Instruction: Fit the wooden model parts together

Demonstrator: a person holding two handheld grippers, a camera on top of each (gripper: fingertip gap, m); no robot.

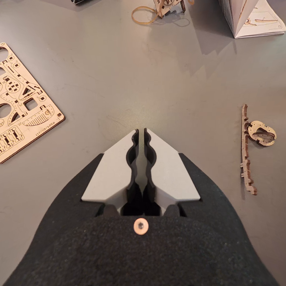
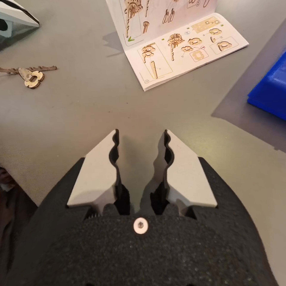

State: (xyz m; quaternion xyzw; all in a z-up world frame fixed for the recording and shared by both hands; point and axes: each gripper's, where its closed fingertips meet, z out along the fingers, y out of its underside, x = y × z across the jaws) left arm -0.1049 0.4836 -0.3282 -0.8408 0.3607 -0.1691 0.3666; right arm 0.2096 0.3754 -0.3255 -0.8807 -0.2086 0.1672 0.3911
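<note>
A small wooden assembly, a long notched strip (image 1: 246,148) with a flat rounded piece (image 1: 261,134) slotted onto it, lies on the grey table right of my left gripper (image 1: 141,130). That gripper is shut with only a thin slit between its pads and holds nothing. The same assembly (image 2: 31,75) lies far left in the right wrist view. My right gripper (image 2: 141,131) is open and empty above bare table. A laser-cut wooden parts sheet (image 1: 23,108) lies at the left. A partly built wooden model (image 1: 167,6) stands at the far edge.
An open instruction booklet (image 2: 182,51) lies ahead of the right gripper and also shows in the left wrist view (image 1: 255,20). A rubber band (image 1: 144,15) lies by the model. A blue box (image 2: 272,92) on a dark mat (image 2: 241,117) is at the right. The other gripper (image 2: 15,20) shows top left. The grippers' ends are close to 35 cm from one another.
</note>
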